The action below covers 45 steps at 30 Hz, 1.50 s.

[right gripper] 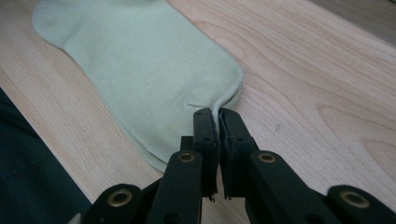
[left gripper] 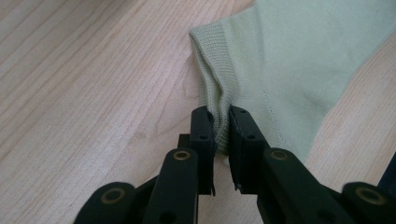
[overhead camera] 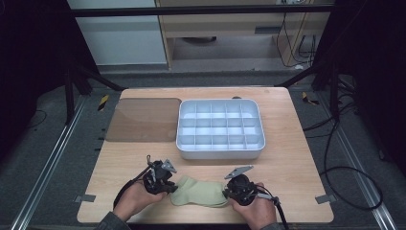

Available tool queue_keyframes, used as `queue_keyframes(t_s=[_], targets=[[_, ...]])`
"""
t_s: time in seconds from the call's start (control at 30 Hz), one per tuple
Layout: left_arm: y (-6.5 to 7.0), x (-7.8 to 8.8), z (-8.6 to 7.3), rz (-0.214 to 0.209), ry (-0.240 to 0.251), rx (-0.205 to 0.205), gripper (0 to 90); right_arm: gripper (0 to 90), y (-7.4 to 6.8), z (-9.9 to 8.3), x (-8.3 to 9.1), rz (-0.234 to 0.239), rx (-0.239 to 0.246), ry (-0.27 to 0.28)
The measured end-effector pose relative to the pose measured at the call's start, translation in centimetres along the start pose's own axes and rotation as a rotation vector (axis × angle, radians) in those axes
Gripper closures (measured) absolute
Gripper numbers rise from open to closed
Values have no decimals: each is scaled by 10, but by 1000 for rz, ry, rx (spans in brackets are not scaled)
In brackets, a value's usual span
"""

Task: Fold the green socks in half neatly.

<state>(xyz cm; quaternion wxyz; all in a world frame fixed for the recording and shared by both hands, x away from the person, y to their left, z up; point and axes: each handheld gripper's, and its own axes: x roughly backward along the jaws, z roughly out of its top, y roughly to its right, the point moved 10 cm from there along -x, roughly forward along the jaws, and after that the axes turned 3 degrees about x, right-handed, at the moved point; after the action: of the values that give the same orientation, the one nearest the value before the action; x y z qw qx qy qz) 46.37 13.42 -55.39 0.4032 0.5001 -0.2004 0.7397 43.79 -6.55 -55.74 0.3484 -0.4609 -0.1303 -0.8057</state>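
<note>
A pale green sock (overhead camera: 198, 191) lies flat on the wooden table (overhead camera: 287, 158) near its front edge, between my two hands. My left gripper (overhead camera: 168, 188) is shut on the sock's ribbed cuff (left gripper: 219, 93); the knit is pinched and bunched between the black pads (left gripper: 204, 133). My right gripper (overhead camera: 226, 191) is shut on the toe end (right gripper: 226, 100), with a thin fold of fabric squeezed between its pads (right gripper: 205, 133). The sock (right gripper: 140, 70) stretches away from it across the wood.
A white compartmented tray (overhead camera: 220, 149) stands just beyond the sock at the table's middle. A translucent brown lid (overhead camera: 143, 120) lies flat to its left. The front edge of the table runs right under my hands.
</note>
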Motion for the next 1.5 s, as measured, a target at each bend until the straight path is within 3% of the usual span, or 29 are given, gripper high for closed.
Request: queue_keyframes(t_s=[0.4, 0.97, 1.3, 1.5], targets=[[0, 15, 7, 0, 1, -18, 806, 862, -4, 10, 4, -1, 11, 24], [5, 34, 10, -4, -42, -50, 807, 862, -17, 22, -1, 11, 7, 57], [16, 41, 17, -31, -43, -58, 807, 862, -30, 32, -9, 21, 20, 68], [28, 40, 25, -41, -57, -82, 807, 862, -28, 32, -11, 21, 13, 66]])
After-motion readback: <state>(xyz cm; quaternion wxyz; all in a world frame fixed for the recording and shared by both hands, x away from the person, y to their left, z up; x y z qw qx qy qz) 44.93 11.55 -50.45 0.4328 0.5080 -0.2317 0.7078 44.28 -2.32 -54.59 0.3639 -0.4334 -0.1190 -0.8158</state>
